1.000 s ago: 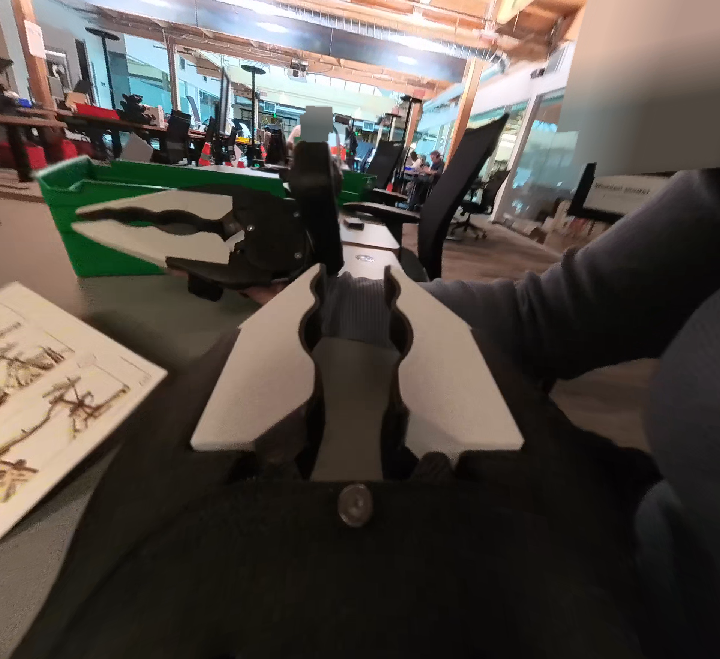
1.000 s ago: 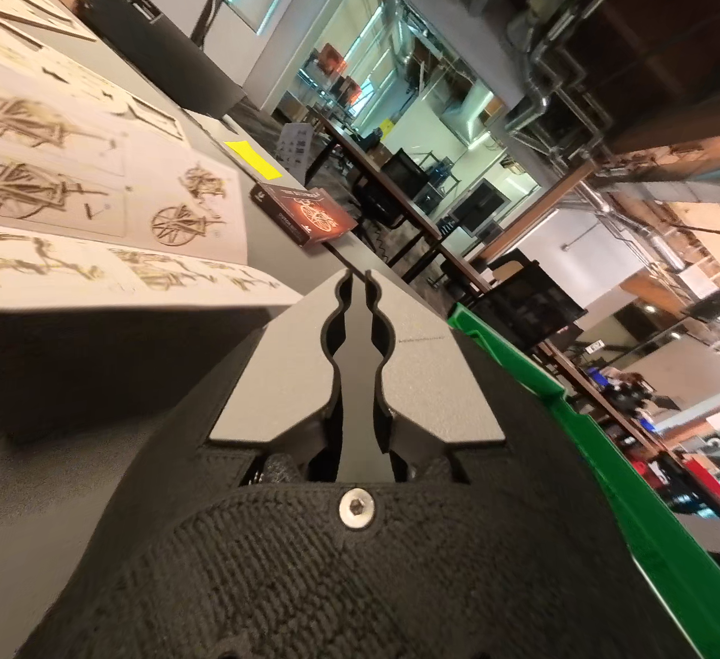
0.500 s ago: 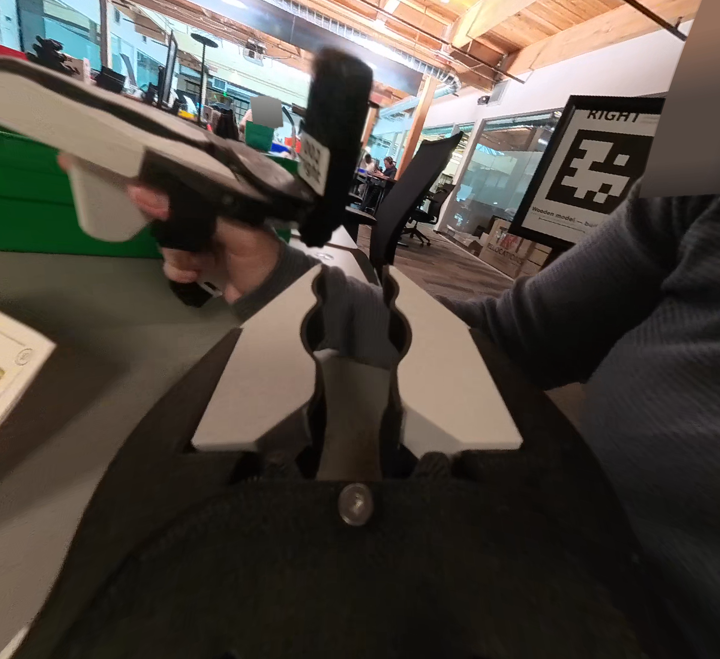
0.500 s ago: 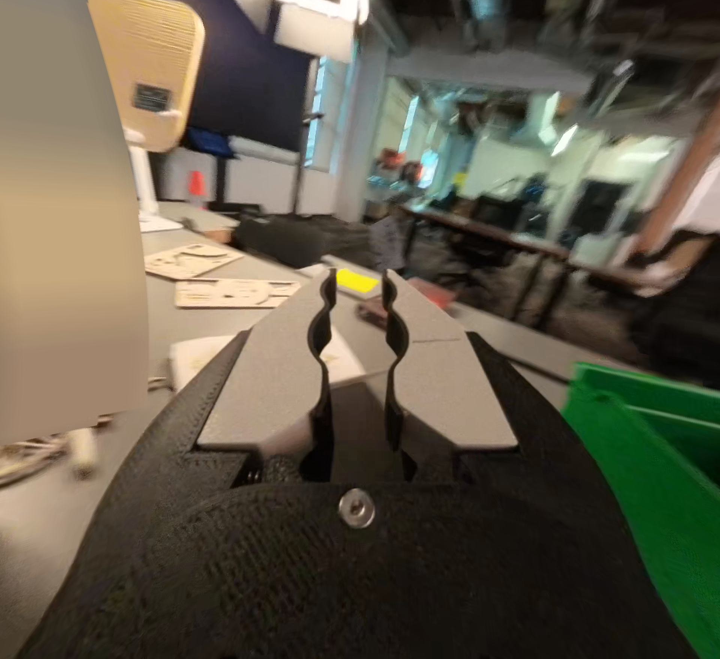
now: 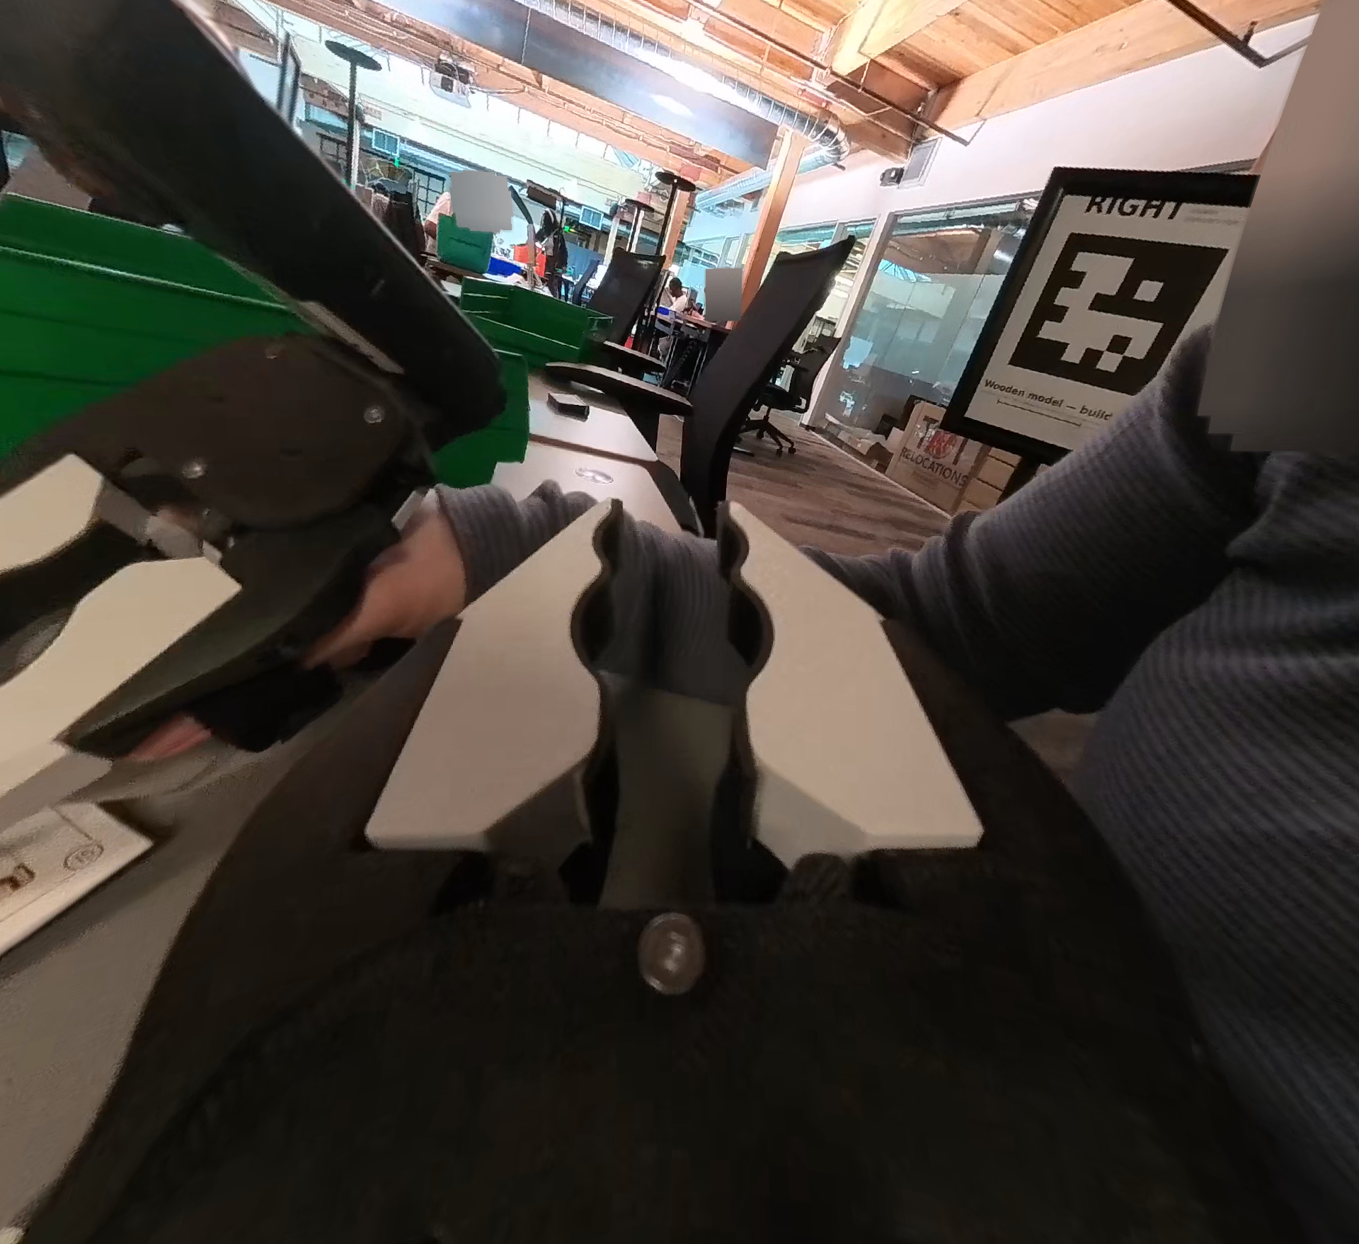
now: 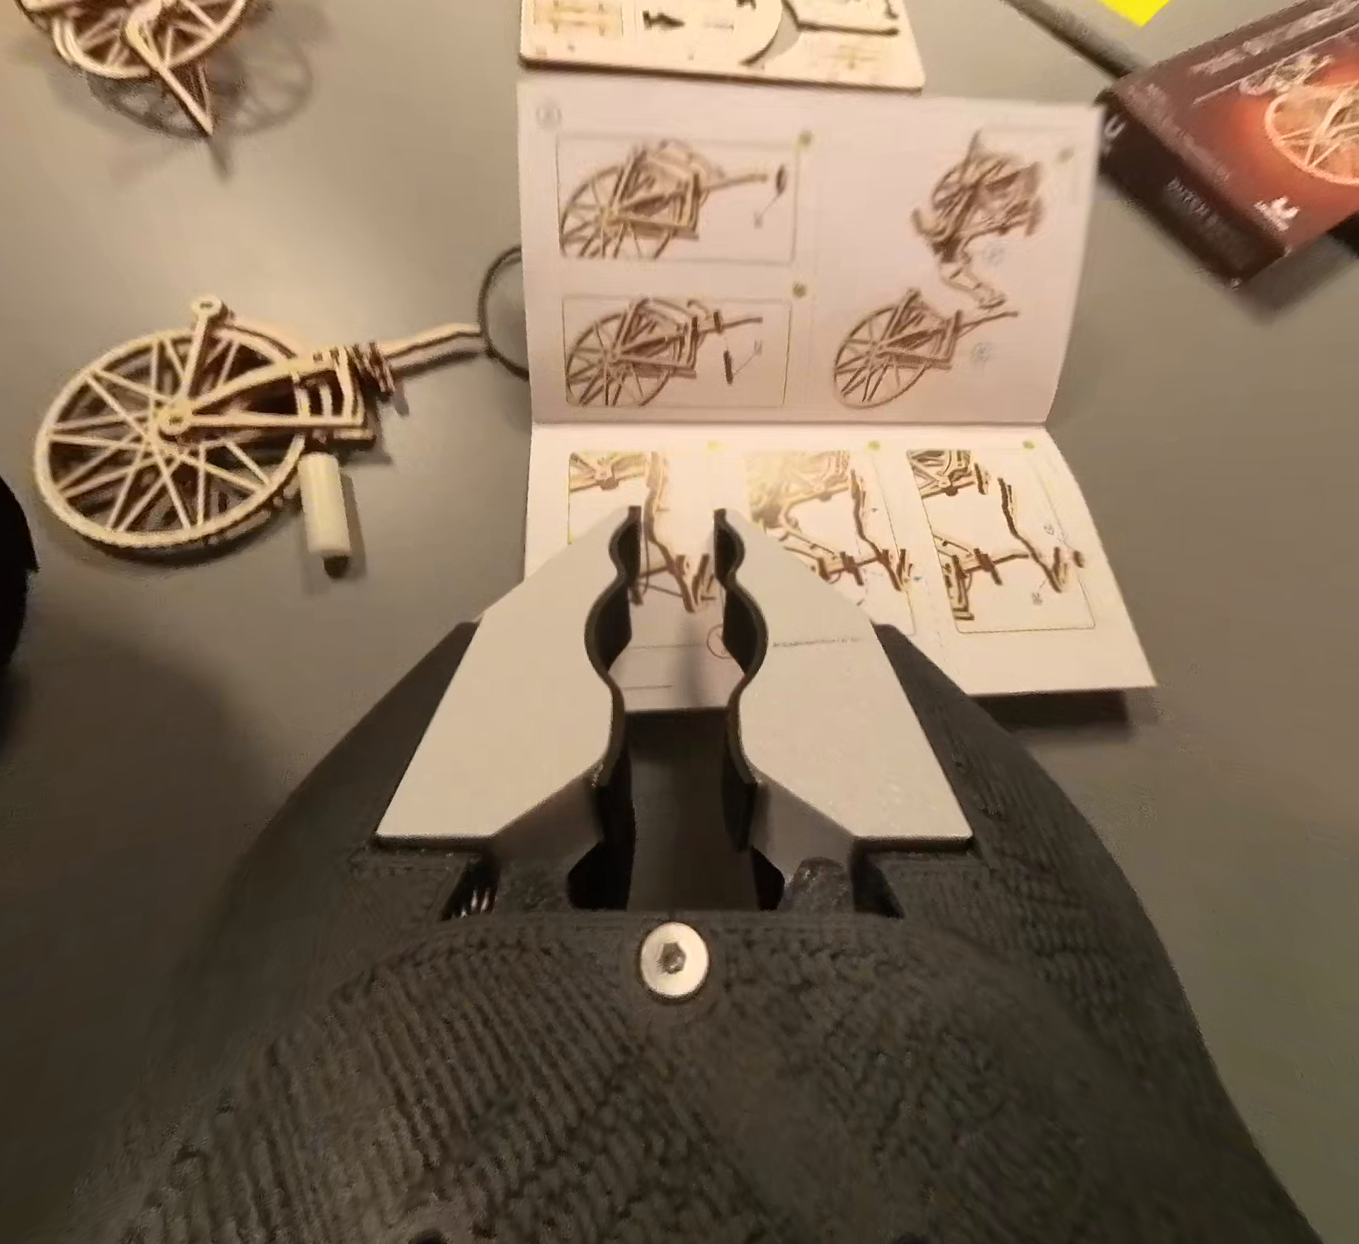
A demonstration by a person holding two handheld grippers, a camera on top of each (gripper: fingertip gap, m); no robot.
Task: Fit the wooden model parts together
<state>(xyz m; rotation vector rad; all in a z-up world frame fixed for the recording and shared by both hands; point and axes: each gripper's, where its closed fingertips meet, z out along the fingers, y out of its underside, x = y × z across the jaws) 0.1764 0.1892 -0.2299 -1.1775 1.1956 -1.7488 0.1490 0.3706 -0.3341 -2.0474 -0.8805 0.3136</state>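
- The right hand-held gripper point(image 6: 673, 532) hangs over the grey surface point(image 6: 412, 238), its jaws slightly apart and empty, above the open instruction booklet point(image 6: 809, 252).
- A wooden wheel assembly point(image 6: 198, 429) lies at the left of the frame; a second wooden assembly point(image 6: 140, 2) sits upper left.
- A punched-out part sheet point(image 6: 721, 6) lies at top centre, a dark box point(image 6: 1250, 127) upper right.
- The left hand-held gripper point(image 5: 665, 532) is parted and empty, facing a blue sleeve point(image 5: 1029, 591).
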